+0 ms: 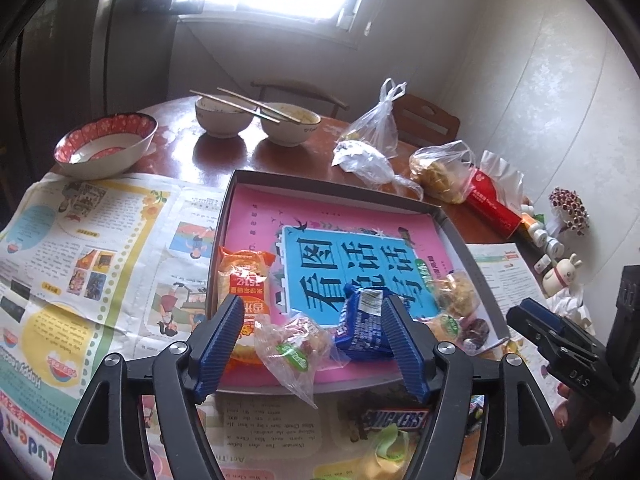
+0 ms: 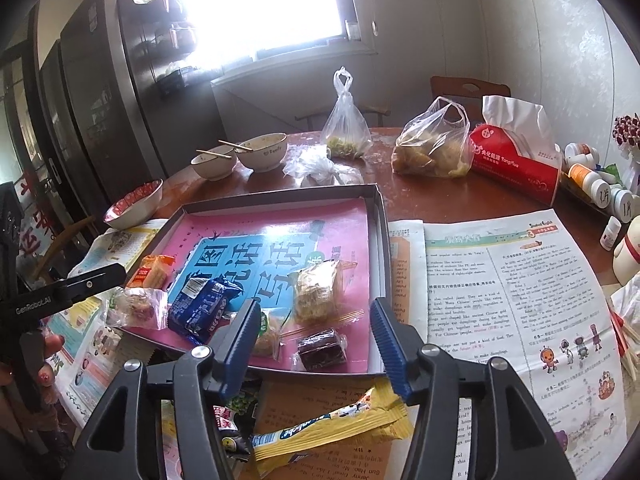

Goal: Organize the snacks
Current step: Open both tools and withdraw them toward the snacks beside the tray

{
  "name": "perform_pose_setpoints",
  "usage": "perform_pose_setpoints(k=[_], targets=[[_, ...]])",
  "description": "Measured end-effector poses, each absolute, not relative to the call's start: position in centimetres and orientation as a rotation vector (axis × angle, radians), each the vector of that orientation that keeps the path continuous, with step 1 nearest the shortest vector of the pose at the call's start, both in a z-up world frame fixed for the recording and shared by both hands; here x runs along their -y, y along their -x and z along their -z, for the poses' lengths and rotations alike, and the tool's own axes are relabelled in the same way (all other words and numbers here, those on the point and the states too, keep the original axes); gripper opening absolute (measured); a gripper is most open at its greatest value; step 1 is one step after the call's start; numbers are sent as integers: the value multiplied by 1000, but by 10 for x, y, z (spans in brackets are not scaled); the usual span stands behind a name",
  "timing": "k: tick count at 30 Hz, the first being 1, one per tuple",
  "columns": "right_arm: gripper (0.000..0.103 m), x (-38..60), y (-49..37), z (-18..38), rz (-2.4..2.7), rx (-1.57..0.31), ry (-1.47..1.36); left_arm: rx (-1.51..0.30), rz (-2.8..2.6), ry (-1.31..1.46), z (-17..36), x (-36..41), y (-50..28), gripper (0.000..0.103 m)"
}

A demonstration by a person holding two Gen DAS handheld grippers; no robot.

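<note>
Nearest, the left gripper (image 1: 312, 330) stood with jaws wide apart, holding nothing, over the near edge of the shallow box (image 1: 240, 178); a clear-wrapped snack (image 1: 296, 344) lay between them and the blue packet (image 1: 362, 322) touched the right finger. Likewise the right gripper (image 2: 314, 330) gaped, empty, above the box's near edge, with a yellow wrapper (image 2: 332, 426) on the newspaper (image 2: 520, 280) beneath it and a dark candy (image 2: 322, 348) just ahead. Farther in lay the orange packet (image 1: 244, 276).
</note>
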State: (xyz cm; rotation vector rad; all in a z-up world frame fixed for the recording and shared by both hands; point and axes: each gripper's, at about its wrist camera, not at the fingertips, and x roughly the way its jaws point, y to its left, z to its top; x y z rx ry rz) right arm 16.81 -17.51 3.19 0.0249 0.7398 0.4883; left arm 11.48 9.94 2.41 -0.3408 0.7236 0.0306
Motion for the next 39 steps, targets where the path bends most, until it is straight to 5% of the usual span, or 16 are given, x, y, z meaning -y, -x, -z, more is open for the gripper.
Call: perform_pose_setpoints(k=[39], targets=[[64, 160, -123, -61, -539, -681, 36, -710, 75, 259, -47, -67, -66, 78]])
